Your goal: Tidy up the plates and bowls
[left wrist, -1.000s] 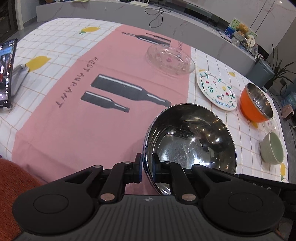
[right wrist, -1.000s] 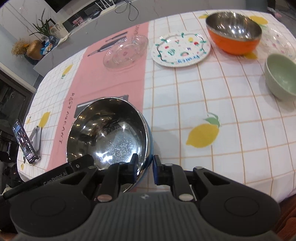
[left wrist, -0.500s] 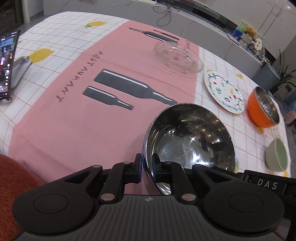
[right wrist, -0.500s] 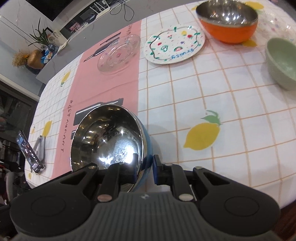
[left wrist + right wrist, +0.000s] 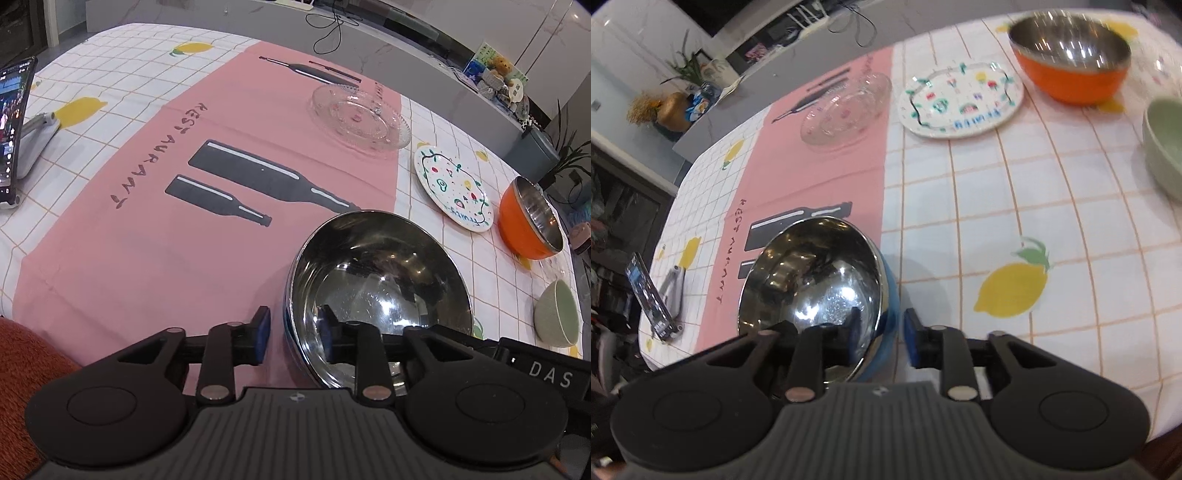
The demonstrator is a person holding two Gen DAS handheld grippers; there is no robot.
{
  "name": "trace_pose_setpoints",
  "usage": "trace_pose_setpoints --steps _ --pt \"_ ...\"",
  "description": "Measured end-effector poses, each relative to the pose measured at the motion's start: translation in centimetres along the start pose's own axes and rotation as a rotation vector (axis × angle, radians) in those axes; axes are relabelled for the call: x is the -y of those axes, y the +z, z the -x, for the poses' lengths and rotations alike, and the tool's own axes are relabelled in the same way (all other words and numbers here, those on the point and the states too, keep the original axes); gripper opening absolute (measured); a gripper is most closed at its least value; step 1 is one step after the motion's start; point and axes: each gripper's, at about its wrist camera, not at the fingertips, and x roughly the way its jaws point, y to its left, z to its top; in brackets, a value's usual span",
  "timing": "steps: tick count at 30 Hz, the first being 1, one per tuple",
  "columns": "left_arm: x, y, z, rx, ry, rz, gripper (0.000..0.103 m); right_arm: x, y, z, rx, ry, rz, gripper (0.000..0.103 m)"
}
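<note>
Steel bowl with blue outer wall sits near the table edge on the pink runner. Left gripper and right gripper both straddle its rim, jaws parted, pads clear of the wall. Glass plate, painted plate, orange bowl and green bowl lie far right.

Left gripper jaws apart, straddling near rim of steel bowl; bowl sits on pink runner edge. Beyond bowl: glass plate, painted plate, orange bowl; green bowl right
</note>
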Motion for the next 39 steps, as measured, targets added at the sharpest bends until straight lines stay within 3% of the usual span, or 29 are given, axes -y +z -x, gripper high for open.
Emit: trace_pose_setpoints --steps 6,12,16,18,22,28,33,36,39 --pt "0.5 -0.1 1.2 0.060 0.017 -0.039 0.047 -0.2 -0.1 0.1 0.005 -0.043 0.036 0.037" --pt "1.2 0.0 3.5 0.174 0.035 -0.092 0.048 -0.7 -0.2 1.6 0.058 -0.072 0.066 0.039" --pt "2.9 0.3 5.3 0.267 0.045 -0.190 0.048 -1.3 -0.1 3.6 0.123 -0.113 0.113 0.044" --pt "4.1 0.6 6.3 0.304 0.022 -0.259 0.048 -1.4 0.2 4.9 0.161 -0.134 0.138 0.045" --pt "7.0 1.5 8.2 0.373 -0.093 -0.362 0.048 -1.2 1.9 7.7 0.238 -0.157 0.171 0.048" --pt "11.5 4.1 8.9 0.352 -0.232 -0.450 0.047 0.6 6.3 11.0 0.344 -0.230 0.145 0.053" --pt "15.5 5.9 8.4 0.346 -0.249 -0.473 0.038 3.1 10.4 12.3 0.420 -0.304 0.102 0.079" --pt "17.9 7.0 7.4 0.307 -0.263 -0.503 0.034 5.2 11.8 11.8 0.449 -0.375 0.076 0.080" --pt "20.1 7.6 6.2 0.290 -0.264 -0.541 0.038 7.9 13.1 10.5 0.443 -0.397 0.045 0.080"
